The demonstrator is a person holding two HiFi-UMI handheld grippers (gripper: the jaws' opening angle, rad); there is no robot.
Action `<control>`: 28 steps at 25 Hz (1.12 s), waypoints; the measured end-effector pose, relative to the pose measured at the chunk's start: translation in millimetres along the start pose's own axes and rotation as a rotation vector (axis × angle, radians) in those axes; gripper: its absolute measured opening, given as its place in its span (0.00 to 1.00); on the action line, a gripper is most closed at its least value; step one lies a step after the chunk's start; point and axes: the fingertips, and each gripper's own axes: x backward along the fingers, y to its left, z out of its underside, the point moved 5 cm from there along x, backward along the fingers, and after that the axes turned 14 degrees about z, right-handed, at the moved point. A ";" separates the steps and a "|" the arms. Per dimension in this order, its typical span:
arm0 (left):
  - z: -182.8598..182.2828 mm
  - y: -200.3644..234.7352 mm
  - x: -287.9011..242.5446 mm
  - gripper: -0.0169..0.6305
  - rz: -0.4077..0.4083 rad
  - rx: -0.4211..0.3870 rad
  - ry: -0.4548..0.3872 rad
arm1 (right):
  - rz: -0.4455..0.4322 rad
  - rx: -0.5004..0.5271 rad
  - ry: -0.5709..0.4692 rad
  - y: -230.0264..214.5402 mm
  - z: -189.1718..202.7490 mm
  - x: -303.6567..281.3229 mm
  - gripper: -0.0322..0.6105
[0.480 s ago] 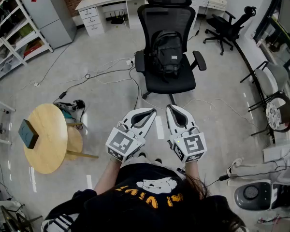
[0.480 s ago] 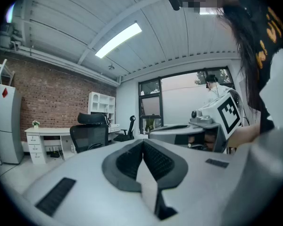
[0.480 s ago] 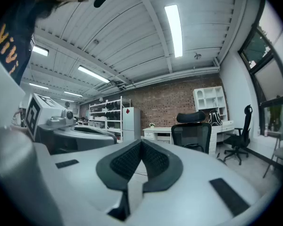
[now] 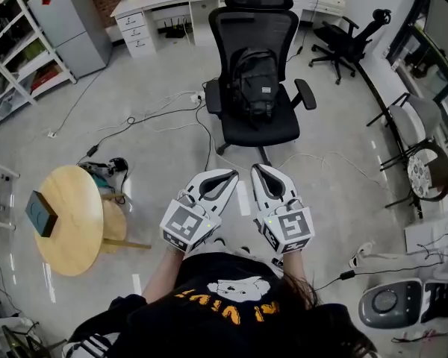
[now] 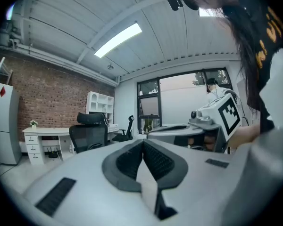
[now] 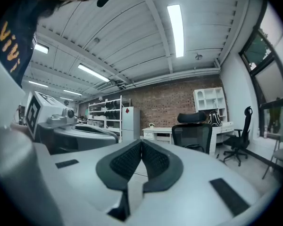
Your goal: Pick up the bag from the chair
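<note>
A black backpack (image 4: 254, 83) stands upright on the seat of a black mesh office chair (image 4: 263, 127), leaning on its backrest, in the upper middle of the head view. My left gripper (image 4: 229, 176) and right gripper (image 4: 258, 170) are held side by side close to my body, well short of the chair. Both are shut with nothing between the jaws. The chair's backrest (image 5: 88, 136) shows far off in the left gripper view, and the chair (image 6: 193, 134) also appears in the right gripper view; the backpack is hidden by the jaws in both.
A round wooden table (image 4: 66, 218) with a small dark box (image 4: 42, 214) stands at the left. Cables (image 4: 157, 116) trail over the floor left of the chair. A white desk (image 4: 164, 6) is behind, a second black chair (image 4: 347, 39) at back right, shelving (image 4: 15, 47) far left.
The view has shifted slightly; both grippers sit a little lower-left in the frame and the chair looks marginally nearer. Both grippers stay shut.
</note>
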 end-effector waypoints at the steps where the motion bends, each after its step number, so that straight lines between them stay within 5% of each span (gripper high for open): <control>1: 1.0 1.7 2.6 0.04 0.004 -0.001 0.000 | 0.003 -0.001 0.001 2.9 0.4 -2.1 0.05; 12: 18.3 27.2 19.8 0.04 0.040 0.014 0.006 | 0.058 -0.061 0.021 15.4 11.8 -23.7 0.05; 28: 27.4 91.5 -37.6 0.04 0.033 0.057 0.001 | 0.072 -0.062 0.056 -44.2 20.6 -88.5 0.05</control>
